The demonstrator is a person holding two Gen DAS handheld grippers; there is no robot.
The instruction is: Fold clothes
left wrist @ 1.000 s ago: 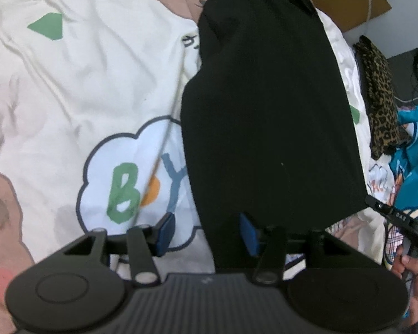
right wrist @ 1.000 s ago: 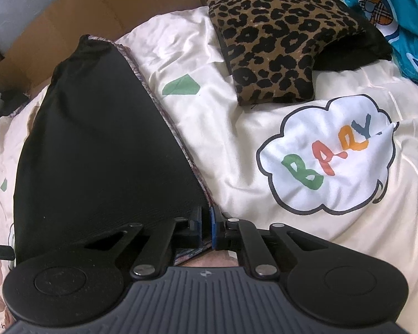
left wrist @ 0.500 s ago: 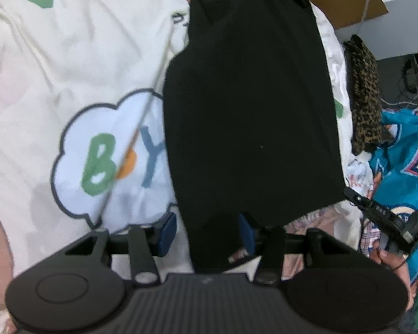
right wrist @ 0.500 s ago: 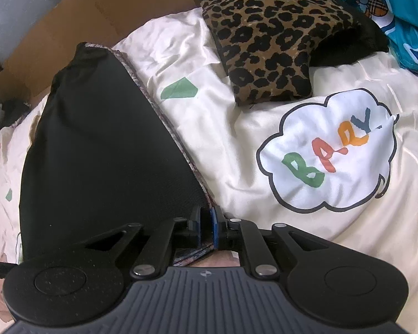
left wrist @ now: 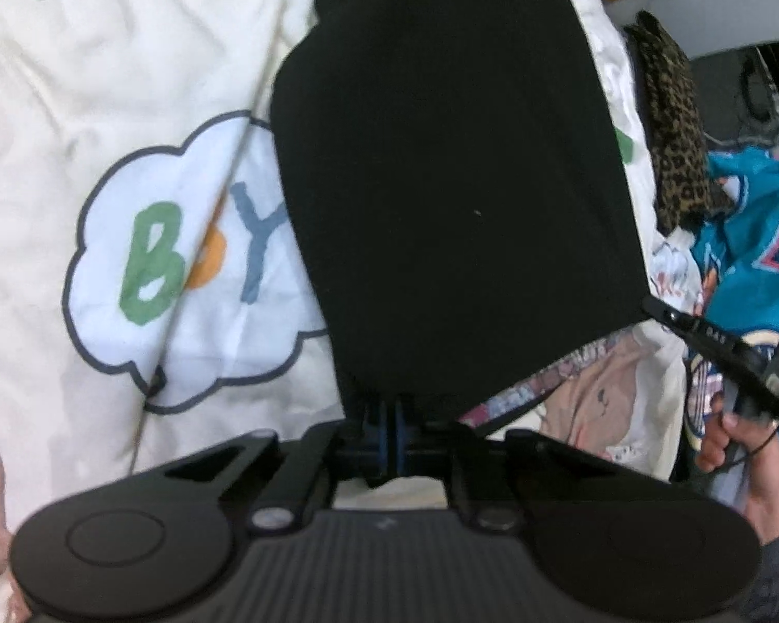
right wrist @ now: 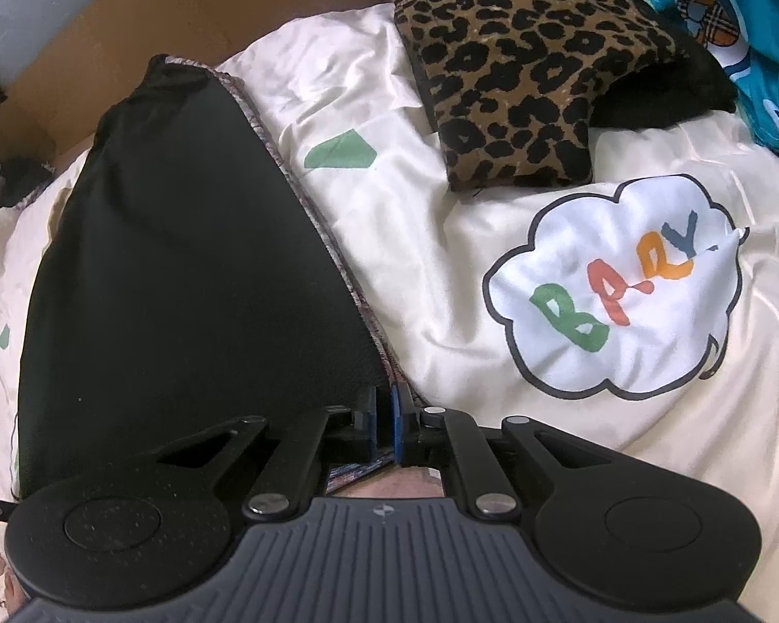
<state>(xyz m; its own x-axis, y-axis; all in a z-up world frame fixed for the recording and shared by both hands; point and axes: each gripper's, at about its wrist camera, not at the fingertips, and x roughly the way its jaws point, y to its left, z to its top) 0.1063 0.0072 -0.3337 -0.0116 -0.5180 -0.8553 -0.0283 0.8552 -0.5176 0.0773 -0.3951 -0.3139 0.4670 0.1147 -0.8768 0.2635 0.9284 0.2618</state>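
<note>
A black garment (left wrist: pixel 452 181) with a patterned underside lies stretched over the cream bedsheet (left wrist: pixel 104 78). In the left wrist view my left gripper (left wrist: pixel 389 415) is shut on the garment's near edge, the blue pads pinching the cloth. The right gripper (left wrist: pixel 654 306) shows at the garment's right corner, held by a hand (left wrist: pixel 742 446). In the right wrist view the black garment (right wrist: pixel 192 270) fills the left, and my right gripper (right wrist: pixel 387 415) is shut on its near corner, where the patterned hem (right wrist: pixel 337 259) runs along the edge.
A folded leopard-print garment (right wrist: pixel 514 62) lies at the back of the bedsheet (right wrist: pixel 441 218), with a teal printed garment (right wrist: pixel 742 10) to its right. A cardboard sheet (right wrist: pixel 182 15) stands behind the bed. A cloud print with letters (right wrist: pixel 613 301) marks the sheet.
My left gripper was open around the black garment's edge and has shut on it. The right gripper has kept its hold on the corner and stayed in place.
</note>
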